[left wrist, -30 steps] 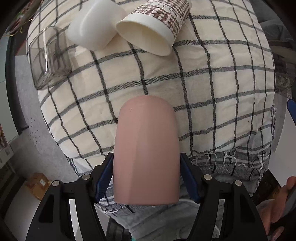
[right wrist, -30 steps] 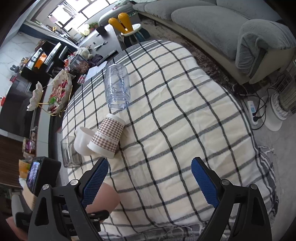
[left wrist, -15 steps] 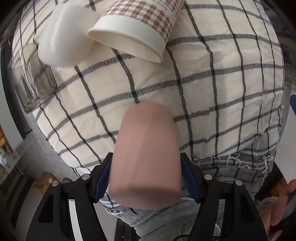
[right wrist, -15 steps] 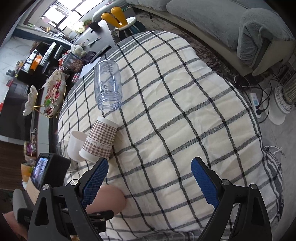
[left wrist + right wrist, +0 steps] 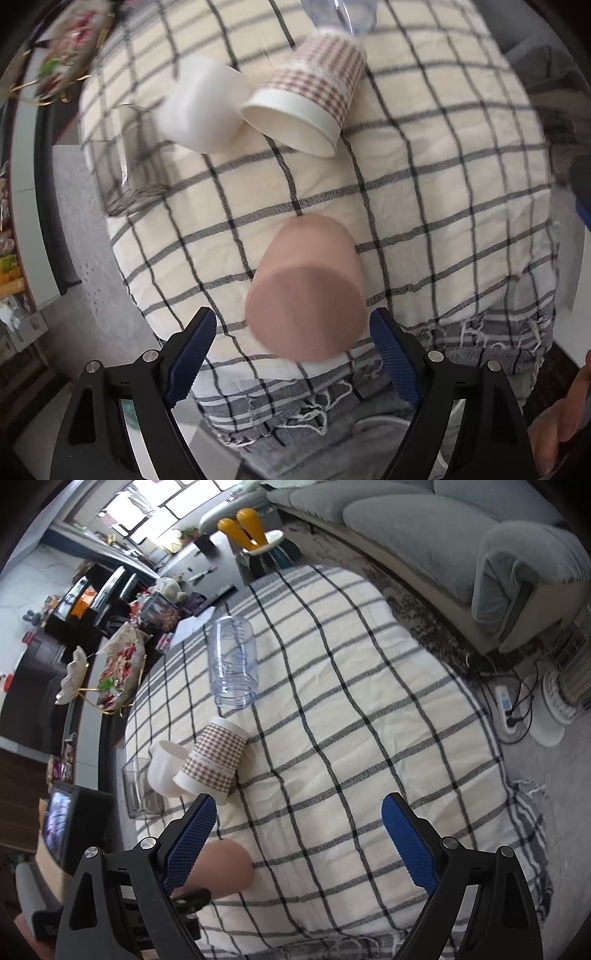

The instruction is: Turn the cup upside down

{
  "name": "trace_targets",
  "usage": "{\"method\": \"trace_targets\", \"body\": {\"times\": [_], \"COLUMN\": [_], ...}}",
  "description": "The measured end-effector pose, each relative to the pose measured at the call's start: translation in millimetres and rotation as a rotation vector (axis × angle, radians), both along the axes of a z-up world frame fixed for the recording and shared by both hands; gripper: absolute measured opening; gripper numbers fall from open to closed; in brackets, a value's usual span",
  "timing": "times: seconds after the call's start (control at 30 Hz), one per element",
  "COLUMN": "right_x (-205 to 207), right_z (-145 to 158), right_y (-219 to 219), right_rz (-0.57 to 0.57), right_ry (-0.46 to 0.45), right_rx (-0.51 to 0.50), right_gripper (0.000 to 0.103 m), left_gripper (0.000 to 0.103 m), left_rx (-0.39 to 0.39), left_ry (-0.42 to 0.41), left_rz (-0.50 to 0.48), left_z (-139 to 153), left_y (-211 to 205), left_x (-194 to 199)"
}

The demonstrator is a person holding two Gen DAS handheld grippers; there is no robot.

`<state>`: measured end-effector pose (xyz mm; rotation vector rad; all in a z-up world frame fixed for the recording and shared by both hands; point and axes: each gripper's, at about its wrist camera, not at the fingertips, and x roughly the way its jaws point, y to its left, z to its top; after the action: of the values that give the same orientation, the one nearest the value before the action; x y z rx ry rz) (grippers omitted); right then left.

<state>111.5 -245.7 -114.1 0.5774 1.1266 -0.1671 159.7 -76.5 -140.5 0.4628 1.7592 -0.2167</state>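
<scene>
Left tongs [image 5: 291, 354]: blue pads spread apart, a gap showing on either side of the pink cup [image 5: 308, 291], so nothing is clamped. Whether the right pad just brushes the cup's wall cannot be told through the blur.

Pink cup stands mouth-down near the near edge of the counter [image 5: 461, 192], flat closed base facing up toward the left wrist camera, slightly tilted in the fisheye. It sits on the checked cloth [image 5: 229, 206] just inside the grey fringed hem that hangs over the near edge. In the right wrist view the same cup [image 5: 225, 867] shows at the near left corner, partly behind the left finger of the right tongs.

Right tongs [image 5: 299, 834]: spread wide, empty, held above the near edge with only cloth between the pads.

Farther in, toward the left edge: a clear glass tumbler [image 5: 140, 794] upright at the left edge; just beside it a white cup [image 5: 201, 110] on its side, touching a houndstooth paper cup [image 5: 306, 107] also on its side with its mouth turned toward the near edge.

Beyond those, toward the middle of the counter, a clear plastic bottle [image 5: 232, 661] lies on its side, open mouth pointing at the paper cup, close to it
</scene>
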Motion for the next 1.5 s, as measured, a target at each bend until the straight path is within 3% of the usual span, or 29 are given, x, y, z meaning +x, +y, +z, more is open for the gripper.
{"method": "trace_targets", "body": {"times": [0.23,0.37,0.63,0.77,0.97,1.5], "right_x": [-29.2,-50.7,-96.0,-114.7,-132.1,-149.1], "right_z": [31.7,49.2,75.3,82.4,86.6,96.4], "right_y": [21.8,39.0,64.3,73.6,81.9,84.7], "right_rz": [0.068,0.106,0.128,0.128,0.129,0.115], "right_ry": [-0.114,-0.21,-0.402,-0.473,-0.528,-0.58], "right_rx": [-0.113,-0.215,-0.363,-0.419,-0.471,-0.49], "right_gripper": [0.091,0.091,0.093,0.096,0.096,0.099], "left_gripper": [0.086,0.087,0.092,0.096,0.103,0.103], "left_rx": [-0.125,-0.187,-0.216,-0.213,-0.195,-0.192], "left_ry": [-0.291,-0.529,-0.916,-1.057,-1.175,-1.251], "left_rz": [0.09,0.149,0.245,0.26,0.279,0.266], "left_z": [49.8,75.5,107.3,116.4,124.1,139.0], "left_y": [30.0,48.8,78.2,86.1,91.5,90.5], "left_x": [-41.4,-72.5,-126.5,-151.1,-173.3,-193.8]}}
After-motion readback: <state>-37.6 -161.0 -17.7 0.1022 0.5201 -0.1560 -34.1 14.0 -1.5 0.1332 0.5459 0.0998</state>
